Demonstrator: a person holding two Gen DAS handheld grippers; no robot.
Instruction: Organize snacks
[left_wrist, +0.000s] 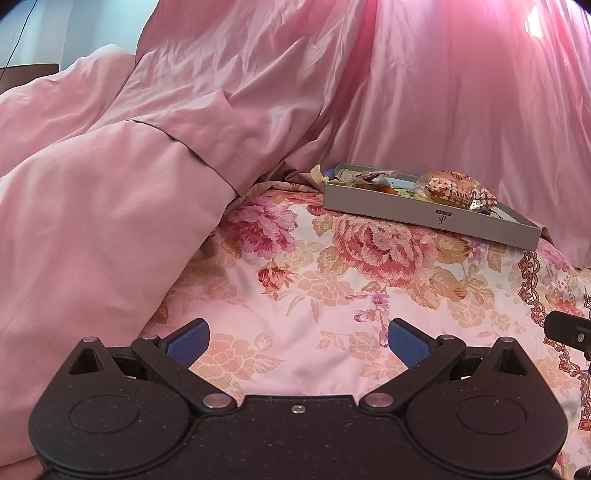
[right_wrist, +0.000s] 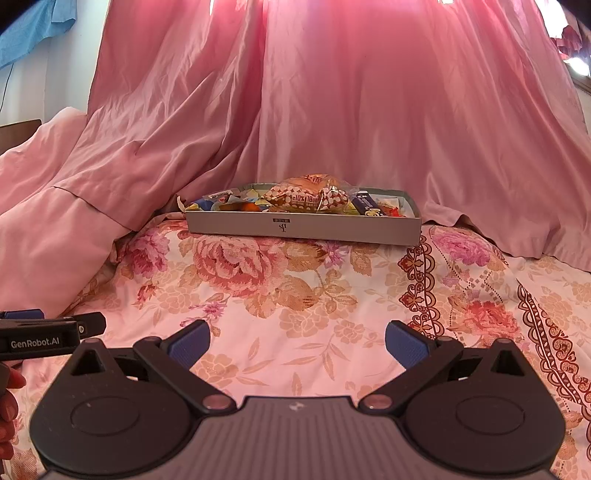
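Note:
A shallow grey box (right_wrist: 303, 226) full of wrapped snacks rests on the flowered bedspread, straight ahead in the right wrist view and at the upper right in the left wrist view (left_wrist: 424, 214). A bun in a brown polka-dot wrapper (right_wrist: 306, 195) lies on top of the other packets; it also shows in the left wrist view (left_wrist: 458, 192). My left gripper (left_wrist: 298, 339) is open and empty, low over the bedspread, well short of the box. My right gripper (right_wrist: 297, 341) is open and empty, facing the box from a distance.
A pink duvet (left_wrist: 110, 192) is heaped on the left. A pink curtain (right_wrist: 369, 110) hangs behind the box. The left gripper's body (right_wrist: 48, 334) shows at the right wrist view's left edge. The flowered bedspread (right_wrist: 295, 295) lies between the grippers and the box.

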